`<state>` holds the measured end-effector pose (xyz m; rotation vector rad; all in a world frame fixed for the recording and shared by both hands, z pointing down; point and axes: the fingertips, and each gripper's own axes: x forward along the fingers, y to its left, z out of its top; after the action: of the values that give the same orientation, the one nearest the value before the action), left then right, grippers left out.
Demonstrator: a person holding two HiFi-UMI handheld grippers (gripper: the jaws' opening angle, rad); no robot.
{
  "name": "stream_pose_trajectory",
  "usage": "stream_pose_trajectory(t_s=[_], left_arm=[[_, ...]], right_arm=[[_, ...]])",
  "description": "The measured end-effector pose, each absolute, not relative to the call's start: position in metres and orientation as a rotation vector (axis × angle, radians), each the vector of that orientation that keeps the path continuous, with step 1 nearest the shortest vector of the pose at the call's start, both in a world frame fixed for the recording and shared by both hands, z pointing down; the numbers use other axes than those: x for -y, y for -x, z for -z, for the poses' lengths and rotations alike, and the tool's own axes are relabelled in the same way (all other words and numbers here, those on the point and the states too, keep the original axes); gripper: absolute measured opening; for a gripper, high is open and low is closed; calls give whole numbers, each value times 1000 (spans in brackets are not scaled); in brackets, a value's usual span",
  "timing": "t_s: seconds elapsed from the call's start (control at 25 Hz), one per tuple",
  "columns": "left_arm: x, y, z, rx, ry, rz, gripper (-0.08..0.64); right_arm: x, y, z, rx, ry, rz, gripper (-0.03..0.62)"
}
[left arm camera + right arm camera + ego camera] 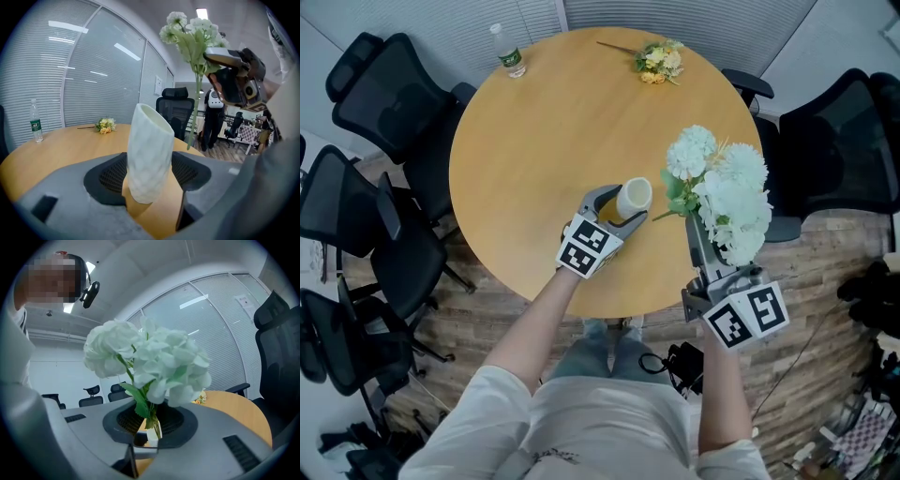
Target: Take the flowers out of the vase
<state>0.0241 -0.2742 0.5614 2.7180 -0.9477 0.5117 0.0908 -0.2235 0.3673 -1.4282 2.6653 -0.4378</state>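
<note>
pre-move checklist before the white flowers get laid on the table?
1. Grip: right gripper shut on the stems of the white flowers: ok.
2. Stems out of the vase: ok.
3. Hold: left gripper shut on the vase: ok.
4. Vase base resting on the table: cannot tell.
5. Bare table to lay them on, apart from the yellow bouquet and bottle: ok.
</note>
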Motion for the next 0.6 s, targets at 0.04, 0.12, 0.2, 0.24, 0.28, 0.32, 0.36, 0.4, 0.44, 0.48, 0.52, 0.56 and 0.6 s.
stream_pose_trajectory(t_s=[0.04, 0.12, 0.2, 0.24, 0.28, 0.32, 0.36, 0.4, 0.44, 0.48, 0.52, 0.56, 0.6], left_arm=[[275, -25, -561, 945, -2713, -519, 299], [277, -26, -561, 943, -2711, -525, 299], [277, -27, -561, 947, -2719, -513, 299], [277, -27, -561, 951, -2724, -505, 299], [276, -27, -561, 953, -2728, -500, 299], [276, -26, -561, 954, -2729, -498, 299], [276, -26, -561, 954, -2728, -499, 299], [275, -25, -561, 953, -2728, -497, 301], [275, -25, -559, 953, -2728, -491, 301], [274, -24, -558, 954, -2726, -485, 305], [274, -23, -557, 956, -2723, -483, 308], [273, -23, -556, 958, -2722, -484, 309], [272, -22, -556, 962, -2723, -486, 311]], right_arm=[[224, -92, -373, -2673, 1434, 446, 63], [224, -95, -381, -2684, 1443, 459, 63], [222, -96, -389, -2688, 1447, 474, 63], [221, -97, -392, -2690, 1450, 482, 63], [220, -97, -396, -2693, 1452, 490, 63], [219, -97, -398, -2695, 1454, 498, 63], [218, -97, -400, -2696, 1456, 504, 63], [217, -98, -402, -2695, 1457, 508, 64], [217, -98, -403, -2695, 1457, 511, 64], [216, -99, -403, -2695, 1457, 513, 64], [216, -99, -404, -2696, 1457, 514, 63], [216, -99, -405, -2699, 1456, 515, 63], [215, -99, -407, -2702, 1457, 515, 63]])
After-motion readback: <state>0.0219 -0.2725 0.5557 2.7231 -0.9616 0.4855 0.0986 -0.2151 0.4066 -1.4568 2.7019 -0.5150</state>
